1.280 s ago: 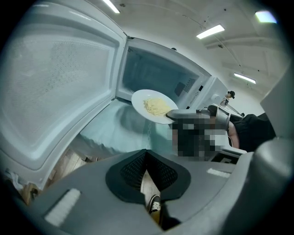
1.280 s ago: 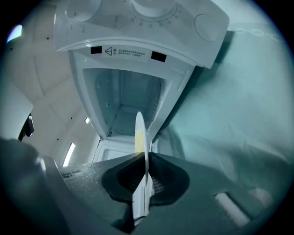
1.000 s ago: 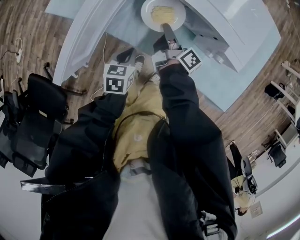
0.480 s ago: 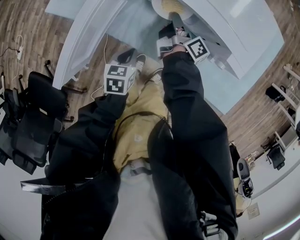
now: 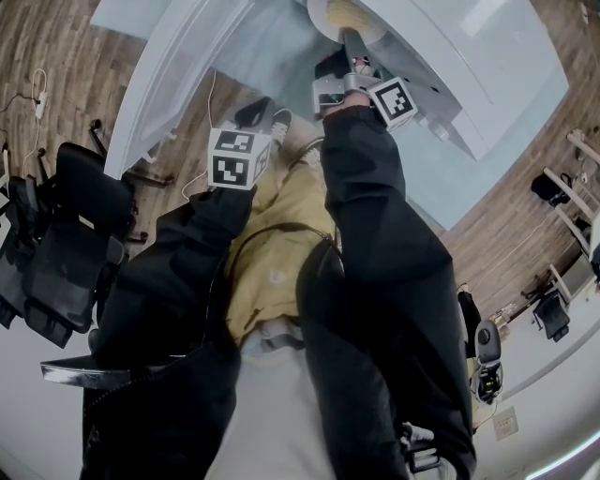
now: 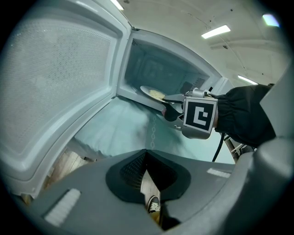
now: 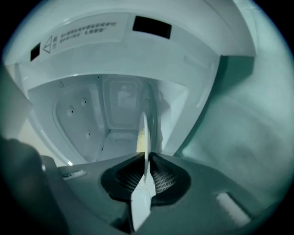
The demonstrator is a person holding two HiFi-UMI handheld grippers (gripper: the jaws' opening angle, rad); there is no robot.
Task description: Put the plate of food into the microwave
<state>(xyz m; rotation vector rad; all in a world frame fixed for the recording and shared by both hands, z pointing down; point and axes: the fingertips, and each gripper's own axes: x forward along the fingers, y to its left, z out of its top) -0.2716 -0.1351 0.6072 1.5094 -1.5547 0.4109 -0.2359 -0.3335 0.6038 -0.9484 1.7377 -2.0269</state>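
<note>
A white plate of yellow food sits at the mouth of the open white microwave, partly hidden under its top. My right gripper holds the plate's near rim. In the right gripper view the plate stands edge-on between the pads, with the cavity behind it. The right jaws have just been opening, and the rim is still between them. The left gripper view shows the plate just past the microwave's threshold. My left gripper hangs shut and empty, well short of the open door.
The microwave door swings out wide to the left. A pale teal tabletop carries the microwave. Black office chairs stand on the wooden floor at the left. A cable lies on the floor.
My right gripper has carried the plate forward into the microwave opening, so less of the plate shows now. The left gripper has stayed where it was.
</note>
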